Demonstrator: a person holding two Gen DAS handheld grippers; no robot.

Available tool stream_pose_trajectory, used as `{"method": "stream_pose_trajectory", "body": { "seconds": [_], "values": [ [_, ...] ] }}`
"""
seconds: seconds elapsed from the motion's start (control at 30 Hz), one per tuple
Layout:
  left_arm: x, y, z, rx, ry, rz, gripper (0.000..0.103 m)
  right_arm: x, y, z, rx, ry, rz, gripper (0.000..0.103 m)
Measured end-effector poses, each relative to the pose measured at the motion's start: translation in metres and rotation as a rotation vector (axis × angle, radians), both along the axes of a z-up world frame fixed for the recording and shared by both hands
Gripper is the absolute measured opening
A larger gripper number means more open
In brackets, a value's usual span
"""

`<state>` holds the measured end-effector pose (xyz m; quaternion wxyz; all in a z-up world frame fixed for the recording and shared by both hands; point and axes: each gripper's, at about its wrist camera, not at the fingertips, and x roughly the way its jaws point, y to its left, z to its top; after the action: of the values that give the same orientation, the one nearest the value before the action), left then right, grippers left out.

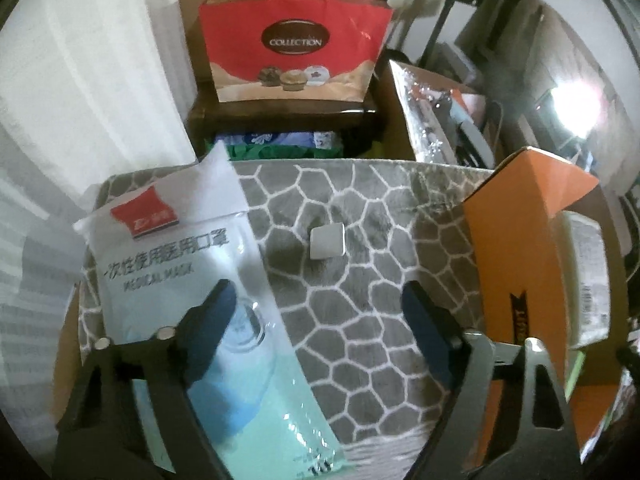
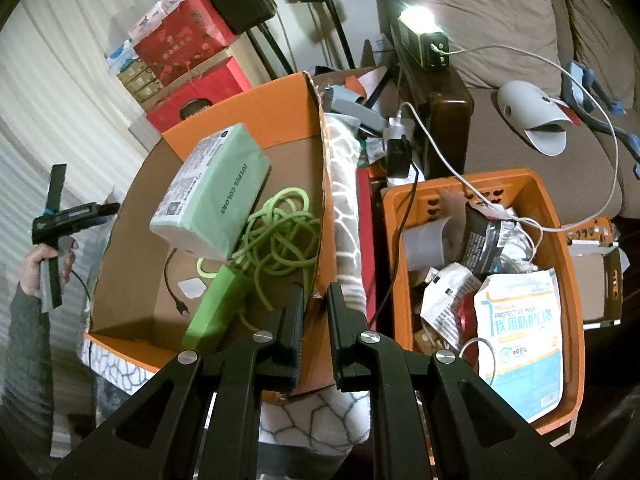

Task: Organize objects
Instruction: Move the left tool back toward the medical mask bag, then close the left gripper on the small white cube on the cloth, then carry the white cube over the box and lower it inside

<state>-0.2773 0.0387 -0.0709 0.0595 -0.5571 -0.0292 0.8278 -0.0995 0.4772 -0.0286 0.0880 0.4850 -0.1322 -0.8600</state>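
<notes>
My left gripper [image 1: 320,300] is open and empty above a grey patterned blanket [image 1: 360,280]. A medical mask pack [image 1: 188,272] lies under its left finger [image 1: 212,320]. A small white square block [image 1: 327,241] lies ahead between the fingers. An orange cardboard box [image 1: 520,264] stands to the right. In the right wrist view that box [image 2: 248,112] holds a green tissue pack [image 2: 212,192], a green power strip [image 2: 212,312] and its green cord [image 2: 280,232]. My right gripper [image 2: 316,296] is nearly closed around the box's near right wall [image 2: 320,208].
An orange plastic basket [image 2: 560,240] at right holds a protective mask pack [image 2: 524,336] and several wrappers. A red gift bag [image 1: 292,44] stands behind the blanket. White cables [image 2: 500,200], a lamp [image 2: 420,16] and a brown sofa [image 2: 520,148] lie beyond.
</notes>
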Motion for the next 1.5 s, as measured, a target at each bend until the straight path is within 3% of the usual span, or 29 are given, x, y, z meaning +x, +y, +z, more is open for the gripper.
{"method": "stream_pose_trajectory", "body": {
  "seconds": [0.1, 0.23, 0.3, 0.43, 0.53, 0.67, 0.7, 1.1, 1.5],
  "values": [
    [-0.011, 0.005, -0.009, -0.008, -0.015, 0.003, 0.061, -0.001, -0.001, 0.000, 0.001, -0.003, -0.001, 0.010],
    [-0.025, 0.010, -0.021, -0.016, -0.028, 0.014, 0.052, -0.001, -0.002, 0.000, 0.006, -0.007, -0.001, 0.010],
    [-0.029, 0.012, -0.025, -0.018, -0.031, 0.015, 0.042, -0.002, -0.002, 0.001, 0.006, -0.010, -0.002, 0.010],
    [-0.036, 0.015, -0.033, -0.018, -0.044, 0.014, 0.035, -0.002, -0.002, 0.000, 0.007, -0.011, -0.003, 0.010],
    [-0.037, 0.016, -0.037, -0.024, -0.049, 0.014, 0.021, -0.002, -0.002, 0.001, 0.008, -0.012, -0.003, 0.010],
    [-0.037, 0.013, -0.037, 0.010, -0.048, 0.023, 0.021, -0.002, -0.002, 0.001, 0.009, -0.013, -0.003, 0.010],
    [-0.036, 0.011, -0.036, 0.022, -0.047, 0.026, 0.014, -0.002, -0.002, 0.000, 0.011, -0.013, -0.003, 0.010],
    [-0.020, 0.006, -0.005, 0.086, 0.003, 0.006, 0.012, -0.002, -0.002, -0.001, 0.009, -0.015, -0.009, 0.010],
    [0.042, 0.043, 0.063, 0.170, 0.108, -0.161, 0.012, -0.002, -0.003, -0.001, 0.009, -0.015, -0.010, 0.011]
  ]
}}
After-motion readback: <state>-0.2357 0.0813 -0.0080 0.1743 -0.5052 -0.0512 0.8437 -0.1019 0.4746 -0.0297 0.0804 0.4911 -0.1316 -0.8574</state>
